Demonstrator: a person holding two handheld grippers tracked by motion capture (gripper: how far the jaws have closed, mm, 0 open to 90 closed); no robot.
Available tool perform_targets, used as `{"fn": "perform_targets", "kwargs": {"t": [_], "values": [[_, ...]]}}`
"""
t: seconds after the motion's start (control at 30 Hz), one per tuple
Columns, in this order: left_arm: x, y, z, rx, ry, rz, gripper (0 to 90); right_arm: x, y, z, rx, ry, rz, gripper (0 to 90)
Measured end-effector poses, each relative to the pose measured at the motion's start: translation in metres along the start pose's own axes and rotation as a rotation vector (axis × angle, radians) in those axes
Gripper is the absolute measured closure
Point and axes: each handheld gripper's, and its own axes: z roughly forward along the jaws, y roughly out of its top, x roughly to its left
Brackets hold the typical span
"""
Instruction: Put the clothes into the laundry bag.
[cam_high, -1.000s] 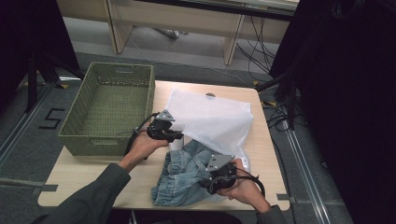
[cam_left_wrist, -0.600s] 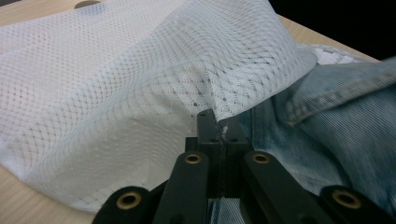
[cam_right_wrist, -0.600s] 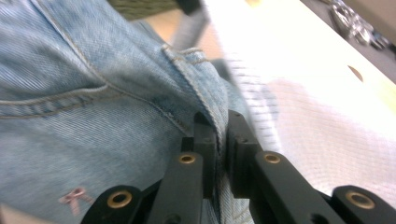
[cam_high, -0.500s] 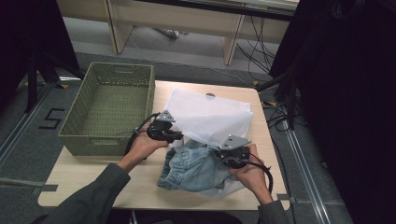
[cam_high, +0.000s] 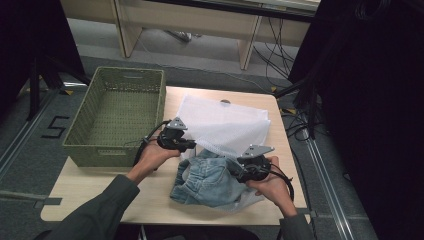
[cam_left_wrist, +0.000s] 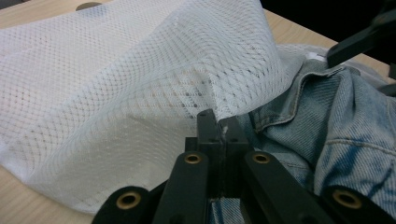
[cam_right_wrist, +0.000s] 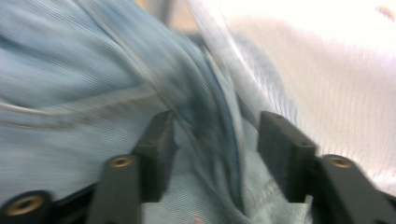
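A white mesh bag (cam_high: 225, 125) lies on the wooden table (cam_high: 100, 195), its near edge lifted. My left gripper (cam_high: 191, 145) is shut on that lifted edge; in the left gripper view the jaws (cam_left_wrist: 217, 128) pinch the mesh bag (cam_left_wrist: 116, 93) together. Pale blue denim clothing (cam_high: 207, 182) lies bunched at the bag's mouth, partly under the mesh. My right gripper (cam_high: 236, 172) is at the denim's right side. Its jaws have just been opening, and the right gripper (cam_right_wrist: 217, 144) stands open with a fold of denim (cam_right_wrist: 70, 70) loose between the pads.
A green woven basket (cam_high: 117, 115) stands on the table's left part, just left of my left hand. Bare tabletop runs along the front left. Dark curtains and cables (cam_high: 300, 120) are beyond the right edge.
My right gripper has moved away from the table's front edge toward the bag's mouth, bunching the denim there. My left gripper has stayed where it was, on the mesh.
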Motion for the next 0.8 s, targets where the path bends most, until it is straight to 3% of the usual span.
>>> {"fn": "perform_targets", "kwargs": {"t": [0.07, 0.17, 0.27, 0.37, 0.47, 0.5, 0.53, 0.57, 0.6, 0.63, 0.67, 0.7, 0.8], "values": [[0.0, 0.0, 0.0, 0.001, -0.001, -0.001, 88.8, 0.009, 0.008, -0.011, -0.075, 0.031, -0.042, 40.1], [0.001, 0.0, 0.001, -0.002, -0.011, -0.005, 88.7, 0.028, 0.023, -0.029, -0.135, 0.133, -0.076, 36.2], [0.001, 0.0, 0.0, 0.0, -0.008, -0.01, 88.6, 0.051, 0.034, -0.029, -0.167, 0.209, -0.124, 35.8], [0.002, 0.0, 0.0, 0.001, -0.011, -0.011, 88.4, 0.074, 0.037, -0.016, -0.14, 0.253, -0.167, 35.1], [0.002, 0.0, 0.0, 0.0, -0.011, -0.014, 88.3, 0.093, 0.034, 0.004, -0.068, 0.249, -0.185, 31.3], [0.002, 0.0, 0.0, 0.001, -0.012, -0.013, 88.4, 0.098, 0.032, 0.009, -0.07, 0.234, -0.185, 30.0], [0.002, 0.0, 0.001, 0.0, -0.012, -0.013, 88.4, 0.101, 0.032, 0.015, -0.047, 0.235, -0.226, 29.9], [0.002, -0.001, 0.001, 0.002, -0.011, -0.011, 88.5, 0.106, 0.03, 0.021, -0.035, 0.205, -0.22, 30.6], [0.002, -0.001, 0.001, 0.004, -0.009, -0.01, 88.7, 0.11, 0.029, 0.031, -0.007, 0.167, -0.278, 34.3], [0.002, -0.001, 0.001, 0.008, -0.007, -0.005, 88.7, 0.112, 0.028, 0.036, 0.011, 0.126, -0.304, 39.2], [0.002, -0.001, 0.002, 0.011, -0.005, -0.001, 88.8, 0.112, 0.026, 0.045, 0.03, 0.071, -0.343, 49.1], [0.001, -0.001, 0.001, 0.016, 0.005, 0.003, 88.9, 0.112, 0.023, 0.051, 0.066, 0.059, -0.299, 61.2], [0.0, 0.0, 0.0, 0.011, 0.01, 0.016, 89.1, 0.099, 0.025, 0.043, 0.05, 0.037, -0.263, 73.2]]}}
